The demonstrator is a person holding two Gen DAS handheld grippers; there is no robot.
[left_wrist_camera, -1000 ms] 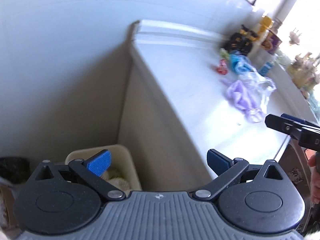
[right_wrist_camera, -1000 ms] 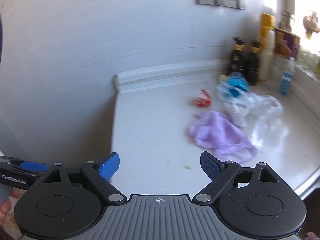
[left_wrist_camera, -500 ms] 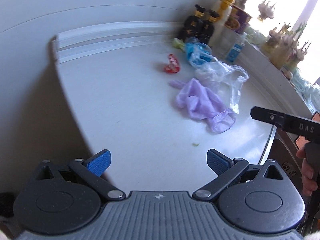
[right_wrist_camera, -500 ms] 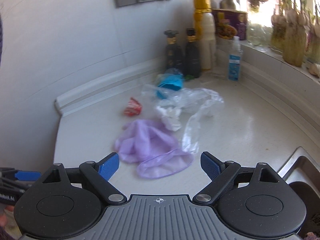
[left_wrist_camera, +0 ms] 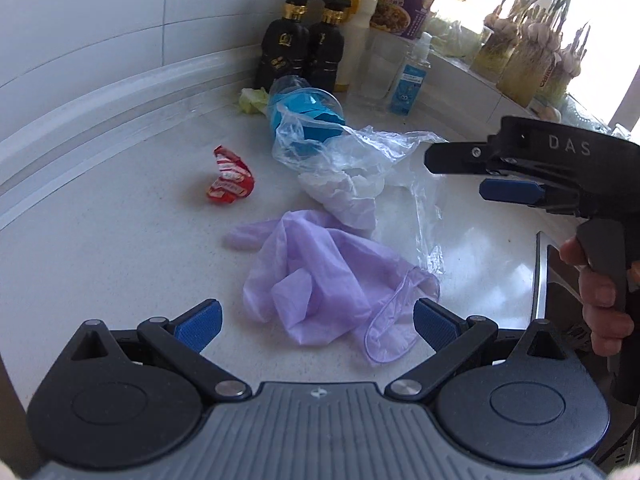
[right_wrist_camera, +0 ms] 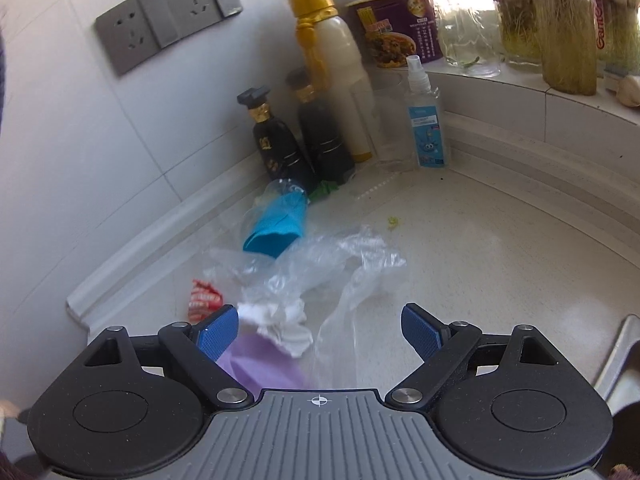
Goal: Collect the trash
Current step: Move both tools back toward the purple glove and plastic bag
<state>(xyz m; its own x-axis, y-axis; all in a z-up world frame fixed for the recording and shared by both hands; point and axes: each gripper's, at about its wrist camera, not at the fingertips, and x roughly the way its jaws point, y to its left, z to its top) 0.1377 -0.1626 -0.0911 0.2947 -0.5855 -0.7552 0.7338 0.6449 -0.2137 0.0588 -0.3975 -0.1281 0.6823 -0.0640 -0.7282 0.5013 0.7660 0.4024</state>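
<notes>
The left tongs point(left_wrist_camera: 316, 322) hang over the white tabletop point(left_wrist_camera: 120, 264) with their blue pads wide apart and nothing between them. Just ahead of them lies a crumpled purple glove point(left_wrist_camera: 316, 276), its cuff close to the right-hand pad. Beyond the glove sit a wad of white tissue point(left_wrist_camera: 344, 196) and a clear plastic bag point(left_wrist_camera: 376, 156) that drapes over a tipped blue cup point(left_wrist_camera: 304, 116). A red wrapper point(left_wrist_camera: 230, 178) lies apart, ahead and to the left.

The right tongs point(right_wrist_camera: 320, 332) also stand wide open and empty. The tissue and an edge of the glove lie just by their left pad, the bag spreads straight ahead, and the wrapper is just past that pad to the left.

Behind the trash, against the wall, stand two dark bottles point(right_wrist_camera: 296, 144), a tall white bottle point(right_wrist_camera: 340, 80) with a gold cap, a small spray bottle point(right_wrist_camera: 426, 120) and a purple noodle cup point(right_wrist_camera: 396, 28). A sink edge point(right_wrist_camera: 620, 344) shows on the right. A hand point(left_wrist_camera: 600, 292) grips the right tool's handle.
</notes>
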